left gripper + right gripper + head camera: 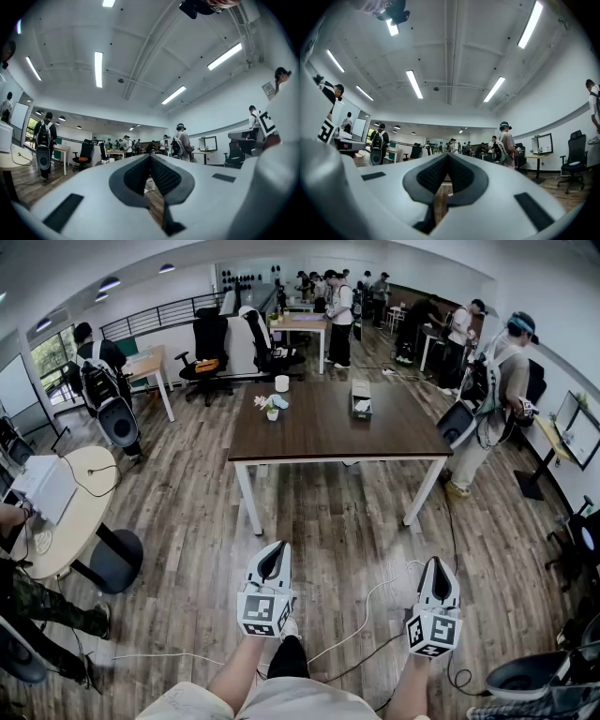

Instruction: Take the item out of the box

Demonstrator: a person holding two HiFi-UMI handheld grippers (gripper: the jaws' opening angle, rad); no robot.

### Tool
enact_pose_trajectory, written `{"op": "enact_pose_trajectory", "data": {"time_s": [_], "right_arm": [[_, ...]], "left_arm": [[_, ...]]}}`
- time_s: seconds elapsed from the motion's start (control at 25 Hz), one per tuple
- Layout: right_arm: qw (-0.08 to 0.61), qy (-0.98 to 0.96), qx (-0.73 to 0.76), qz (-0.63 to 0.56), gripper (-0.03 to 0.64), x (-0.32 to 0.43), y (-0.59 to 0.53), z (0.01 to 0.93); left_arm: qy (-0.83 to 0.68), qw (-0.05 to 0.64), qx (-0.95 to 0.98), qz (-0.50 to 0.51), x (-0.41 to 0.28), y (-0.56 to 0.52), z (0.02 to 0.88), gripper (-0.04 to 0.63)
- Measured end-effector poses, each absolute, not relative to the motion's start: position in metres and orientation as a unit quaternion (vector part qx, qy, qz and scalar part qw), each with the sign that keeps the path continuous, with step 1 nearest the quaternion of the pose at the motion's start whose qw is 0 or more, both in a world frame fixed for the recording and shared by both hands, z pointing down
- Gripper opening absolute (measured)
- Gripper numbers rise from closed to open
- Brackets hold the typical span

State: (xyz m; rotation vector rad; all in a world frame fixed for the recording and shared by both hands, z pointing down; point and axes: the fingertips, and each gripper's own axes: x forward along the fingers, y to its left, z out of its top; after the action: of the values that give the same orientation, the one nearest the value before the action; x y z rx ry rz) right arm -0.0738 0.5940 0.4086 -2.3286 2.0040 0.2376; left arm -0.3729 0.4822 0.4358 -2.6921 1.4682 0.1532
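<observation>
A long grey box [361, 398] lies on the dark brown table [375, 432], toward its far right side. What it holds cannot be made out from here. My left gripper [275, 549] and right gripper [438, 563] hover over the wooden floor well short of the table, both pointing at it. Each is shut with nothing between its pads. In the left gripper view the left gripper [150, 157] has its black pads meeting at the tip, and the right gripper [448, 156] looks the same in the right gripper view.
A small flower pot [272, 410] and a white cup [282, 382] also stand on the table. A person [490, 399] stands by its right end. A round white table [75, 512] sits at left, cables [366, 615] cross the floor, and office chairs [208, 348] stand behind.
</observation>
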Motion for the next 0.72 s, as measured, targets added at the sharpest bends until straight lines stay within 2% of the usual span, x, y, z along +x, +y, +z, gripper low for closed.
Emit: {"op": "enact_pose_trajectory", "data": {"time_s": [0.52, 0.72], "right_arm": [[0.03, 0.66, -0.746, 0.078, 0.0, -0.091, 0.586, 0.403], [0.056, 0.667, -0.738, 0.084, 0.001, -0.093, 0.585, 0.399]], "left_arm": [[0.486, 0.031, -0.872, 0.052, -0.394, 0.48, 0.431, 0.002], [0.489, 0.033, -0.871, 0.048, -0.394, 0.479, 0.432, 0.002]]}}
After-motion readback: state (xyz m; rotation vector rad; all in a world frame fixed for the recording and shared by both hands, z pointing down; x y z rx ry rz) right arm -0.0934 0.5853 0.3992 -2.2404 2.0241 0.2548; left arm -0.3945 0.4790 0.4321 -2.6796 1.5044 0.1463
